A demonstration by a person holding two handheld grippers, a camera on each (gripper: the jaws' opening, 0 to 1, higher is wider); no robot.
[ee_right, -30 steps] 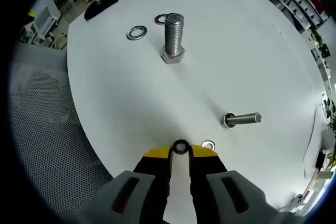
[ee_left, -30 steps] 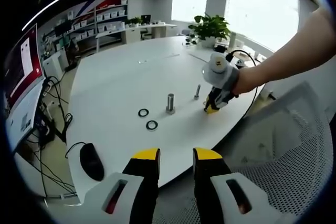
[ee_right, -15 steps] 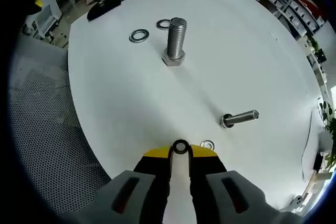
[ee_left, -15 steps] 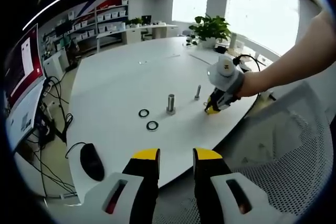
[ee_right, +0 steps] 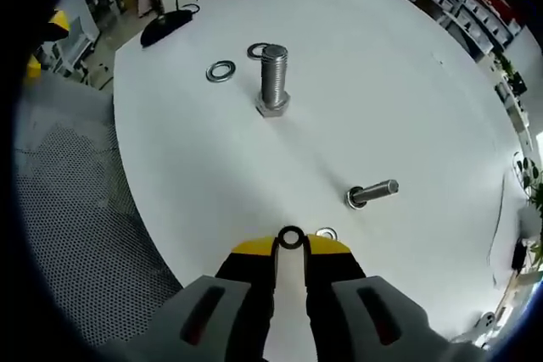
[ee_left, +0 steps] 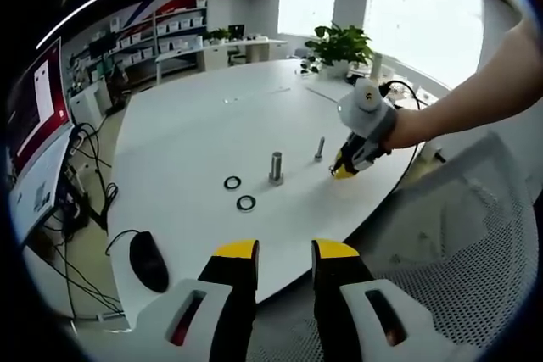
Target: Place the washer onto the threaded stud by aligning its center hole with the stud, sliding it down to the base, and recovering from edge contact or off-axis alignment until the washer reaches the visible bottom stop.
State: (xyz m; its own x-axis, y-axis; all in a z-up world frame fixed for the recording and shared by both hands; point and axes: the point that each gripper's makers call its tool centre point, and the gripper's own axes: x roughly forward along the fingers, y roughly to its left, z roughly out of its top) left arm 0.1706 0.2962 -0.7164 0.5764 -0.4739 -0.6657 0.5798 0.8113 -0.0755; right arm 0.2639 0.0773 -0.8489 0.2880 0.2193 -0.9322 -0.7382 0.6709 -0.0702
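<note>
While you are lifting the right tool (ee_right: 291,246) away from the white round bench (ee_right: 407,82), its yellow-tipped jaws are pinching a small dark metal washer (ee_right: 291,237) on edge at their tips, low in the centre of the right gripper view. Compared with a second ago, both studs are sitting smaller and farther up that frame, so you are rising and drawing back with the washer in hand, not yet closing on a stud. Just beside the jaw tips, a second small washer (ee_right: 326,234) is lying flat on the bench. Right of centre stands the thin threaded stud (ee_right: 372,193), and the thick steel threaded stud (ee_right: 272,80) with a hex base is standing toward the upper left, with two flat washers (ee_right: 221,71) near it. In the left gripper view, your left tool (ee_left: 284,249) is holding nothing, jaws slightly apart at the bottom of the frame, well apart from the work. The washer's hole is not yet over any stud, so alignment is the next concern.
</note>
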